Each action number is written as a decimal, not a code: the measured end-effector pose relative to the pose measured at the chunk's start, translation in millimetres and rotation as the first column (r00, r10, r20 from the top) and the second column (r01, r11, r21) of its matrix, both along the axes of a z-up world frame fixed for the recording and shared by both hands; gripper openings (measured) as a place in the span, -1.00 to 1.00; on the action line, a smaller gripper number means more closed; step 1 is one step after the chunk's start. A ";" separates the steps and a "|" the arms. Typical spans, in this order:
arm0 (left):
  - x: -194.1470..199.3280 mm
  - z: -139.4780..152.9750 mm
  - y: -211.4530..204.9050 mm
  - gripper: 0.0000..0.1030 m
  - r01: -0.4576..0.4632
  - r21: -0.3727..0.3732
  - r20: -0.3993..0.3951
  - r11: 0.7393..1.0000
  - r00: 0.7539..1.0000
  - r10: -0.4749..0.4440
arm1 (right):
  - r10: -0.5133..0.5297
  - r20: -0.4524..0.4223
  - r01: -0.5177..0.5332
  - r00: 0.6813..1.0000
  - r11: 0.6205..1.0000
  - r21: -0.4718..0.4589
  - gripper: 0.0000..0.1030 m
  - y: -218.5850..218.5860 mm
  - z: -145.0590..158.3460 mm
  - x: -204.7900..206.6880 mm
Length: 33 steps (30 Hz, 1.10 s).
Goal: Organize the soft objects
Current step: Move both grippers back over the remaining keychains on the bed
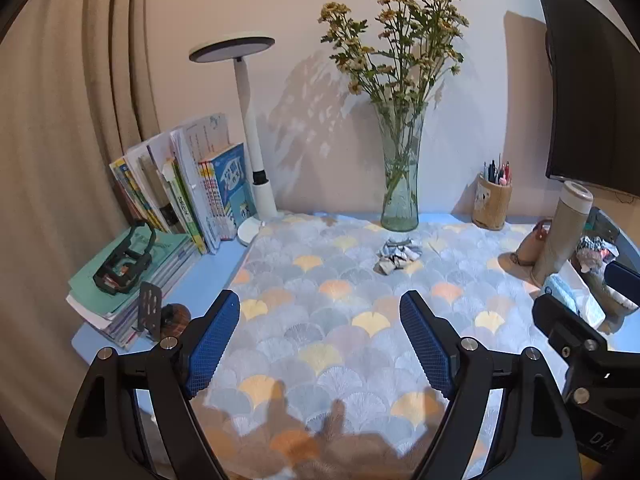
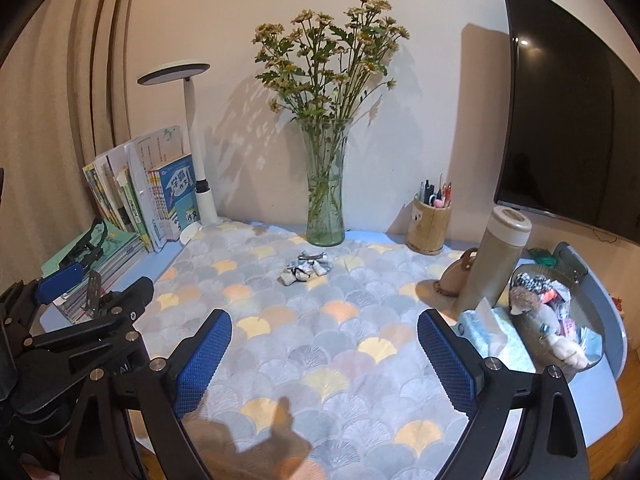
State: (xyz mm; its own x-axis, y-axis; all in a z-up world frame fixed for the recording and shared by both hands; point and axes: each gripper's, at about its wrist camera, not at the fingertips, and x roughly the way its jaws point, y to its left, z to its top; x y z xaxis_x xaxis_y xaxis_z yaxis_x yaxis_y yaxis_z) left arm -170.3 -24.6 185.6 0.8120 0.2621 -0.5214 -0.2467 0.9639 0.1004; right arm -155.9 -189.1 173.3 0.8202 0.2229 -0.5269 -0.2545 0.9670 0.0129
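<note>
**Inspector:** State of both tools?

**Assistant:** The left gripper [image 1: 320, 344] and the right gripper [image 2: 325, 360] each hover above the patterned cloth [image 1: 340, 320] on the counter [image 1: 216, 272], fingers [image 1: 214, 344] spread wide with nothing between them. I judge them readied for a pick.

**Inspector:** Location of the soft item?

**Assistant:** A crumpled fabric piece [image 1: 397, 256] lies alone on the cloth, just in front of the glass vase [image 1: 400, 184], well apart from both tools.

**Inspector:** Why there, and where should it go?

**Assistant:** It appears to be a stray. A mesh basket [image 2: 600, 320] at the right edge already holds a plush toy [image 2: 532, 300] and other soft goods, so that is the likely destination.

**Inspector:** Hazards?

**Assistant:** The vase stands close behind; a reach could tip it.
</note>
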 end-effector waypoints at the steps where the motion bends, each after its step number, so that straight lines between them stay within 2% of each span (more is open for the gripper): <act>1: 0.8 -1.3 0.4 0.58 0.001 -0.003 -0.008 1.000 1.000 -0.001 | 0.001 -0.005 -0.001 1.000 1.000 0.000 0.82 1.5 -1.6 0.1; 8: 10.7 -9.3 2.7 0.58 0.048 -0.057 -0.043 0.997 0.998 -0.051 | -0.016 -0.041 0.017 0.999 1.000 0.018 0.82 -1.4 -6.9 6.5; 11: 19.9 -16.8 0.6 0.58 0.086 -0.108 -0.080 0.990 0.992 -0.095 | -0.027 -0.041 0.028 0.999 0.999 0.022 0.83 -5.5 -8.2 9.6; 20: 52.5 -39.8 -2.5 0.58 0.102 -0.125 -0.155 0.987 0.980 -0.121 | -0.051 -0.155 0.064 0.987 0.995 0.078 0.85 -22.0 -39.2 47.2; 24: 75.9 -51.2 6.7 0.58 0.158 -0.169 -0.198 0.973 0.962 -0.191 | -0.047 -0.209 0.066 0.977 0.994 0.083 0.85 -24.6 -57.0 74.4; 26: 93.4 -55.1 21.4 0.58 0.177 -0.195 -0.205 0.965 0.954 -0.217 | -0.042 -0.252 0.057 0.967 0.997 0.052 0.85 -21.3 -70.1 95.7; 29: 125.6 -63.1 42.5 0.58 0.241 -0.235 -0.226 0.942 0.929 -0.294 | -0.020 -0.296 0.030 0.955 0.999 0.028 0.85 -17.2 -87.0 127.4; 32: 162.5 -75.0 55.9 0.58 0.316 -0.267 -0.236 0.910 0.894 -0.380 | 0.028 -0.331 -0.010 0.943 0.998 0.054 0.85 -15.1 -99.2 159.3; 33: 170.1 -78.4 58.3 0.58 0.321 -0.279 -0.239 0.905 0.890 -0.389 | 0.051 -0.340 -0.028 0.939 0.997 0.071 0.80 -14.1 -102.3 170.9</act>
State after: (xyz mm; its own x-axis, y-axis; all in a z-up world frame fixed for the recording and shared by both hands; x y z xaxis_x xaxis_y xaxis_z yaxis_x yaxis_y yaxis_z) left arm -0.2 33.7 107.2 0.6371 -0.1680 -0.7522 0.1225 0.9856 -0.1164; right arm 14.9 -203.1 71.0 0.5839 0.2940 -0.7567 -0.2615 0.9506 0.1675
